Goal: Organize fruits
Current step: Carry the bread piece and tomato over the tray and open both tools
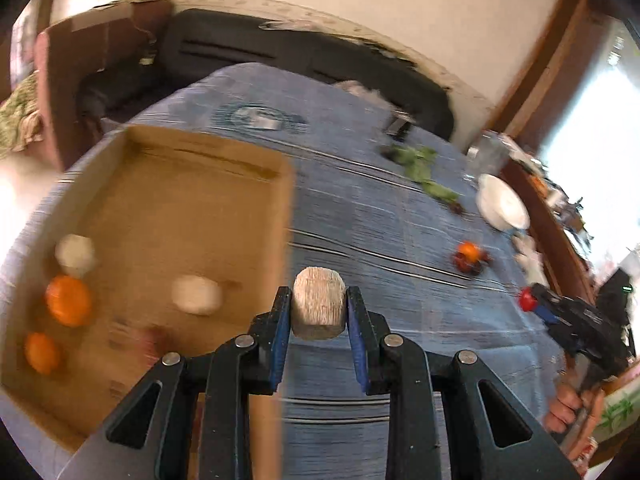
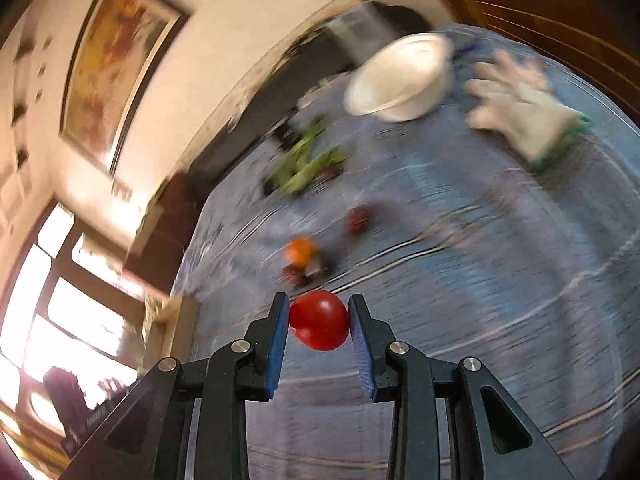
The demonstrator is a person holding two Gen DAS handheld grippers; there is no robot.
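My left gripper (image 1: 319,307) is shut on a pale ribbed fruit (image 1: 319,308) and holds it above the blue cloth, just right of a cardboard box (image 1: 192,216). In the box lie two white fruits (image 1: 76,255) (image 1: 197,294) and two oranges (image 1: 68,300) (image 1: 42,353). My right gripper (image 2: 319,320) is shut on a red tomato (image 2: 320,319); it also shows in the left wrist view (image 1: 530,299) at the right. An orange with dark red fruits (image 1: 469,257) lies on the cloth, also in the right wrist view (image 2: 302,251). A dark red fruit (image 2: 359,219) lies beyond.
A white bowl (image 1: 502,202) (image 2: 400,80) stands at the far right of the table. Green leaves (image 1: 422,168) (image 2: 308,164) lie on the blue cloth (image 1: 360,208). A white glove (image 2: 520,108) lies near the bowl. A dark sofa (image 1: 280,52) is behind the table.
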